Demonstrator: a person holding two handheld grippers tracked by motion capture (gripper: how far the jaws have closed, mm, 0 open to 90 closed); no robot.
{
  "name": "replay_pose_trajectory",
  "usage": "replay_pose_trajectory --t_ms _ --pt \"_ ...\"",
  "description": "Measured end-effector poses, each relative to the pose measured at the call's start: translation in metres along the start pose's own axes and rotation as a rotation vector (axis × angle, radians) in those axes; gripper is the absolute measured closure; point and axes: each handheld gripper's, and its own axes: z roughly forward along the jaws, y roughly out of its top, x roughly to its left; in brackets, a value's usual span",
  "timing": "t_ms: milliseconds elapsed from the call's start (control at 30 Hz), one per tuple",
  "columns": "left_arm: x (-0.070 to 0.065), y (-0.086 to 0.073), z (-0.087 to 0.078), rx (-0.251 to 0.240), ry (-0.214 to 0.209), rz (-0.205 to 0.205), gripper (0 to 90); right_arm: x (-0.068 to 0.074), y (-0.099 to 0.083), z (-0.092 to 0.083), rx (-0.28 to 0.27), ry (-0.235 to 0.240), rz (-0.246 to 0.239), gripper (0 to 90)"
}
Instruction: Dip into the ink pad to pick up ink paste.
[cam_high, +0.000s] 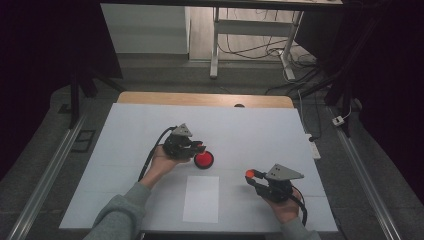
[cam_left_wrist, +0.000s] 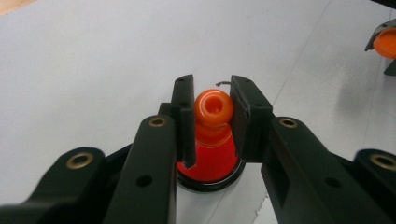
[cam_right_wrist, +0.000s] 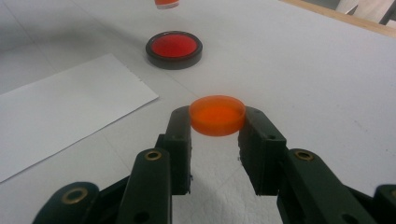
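An orange knob-topped stamp (cam_left_wrist: 213, 106) is clamped between the jaws of my left gripper (cam_left_wrist: 212, 88), which is shut on it. The stamp hangs just above a round red ink pad (cam_left_wrist: 210, 165) in a black case. From above, the left gripper (cam_high: 197, 146) sits at the pad's (cam_high: 204, 159) left edge, mid-table. My right gripper (cam_right_wrist: 217, 116) is shut on a flat orange disc-shaped cap (cam_right_wrist: 217, 114), held above the table. In the high view the right gripper (cam_high: 252, 175) and cap (cam_high: 249, 173) are right of the pad, nearer the front.
A white paper sheet (cam_high: 201, 198) lies on the white table cover (cam_high: 260, 130) between the two hands, near the front edge. A wooden table edge (cam_high: 205, 98) runs along the back. Beyond it are the floor, desk legs and cables.
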Motion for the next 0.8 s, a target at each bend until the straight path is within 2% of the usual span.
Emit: replay_pose_trajectory --t_ms 367,500,800 --pt "0.003 -0.002 0.007 0.004 -0.009 0.000 72.3 0.000 0.001 0.001 -0.006 -0.005 0.010 64.5" --pt "0.005 -0.002 0.009 0.000 -0.009 -0.006 72.3 0.001 0.000 0.003 0.007 -0.008 0.007 64.5" --pt "0.002 -0.002 0.022 0.029 -0.013 0.009 72.3 0.000 -0.001 0.002 0.006 -0.013 0.011 64.5"
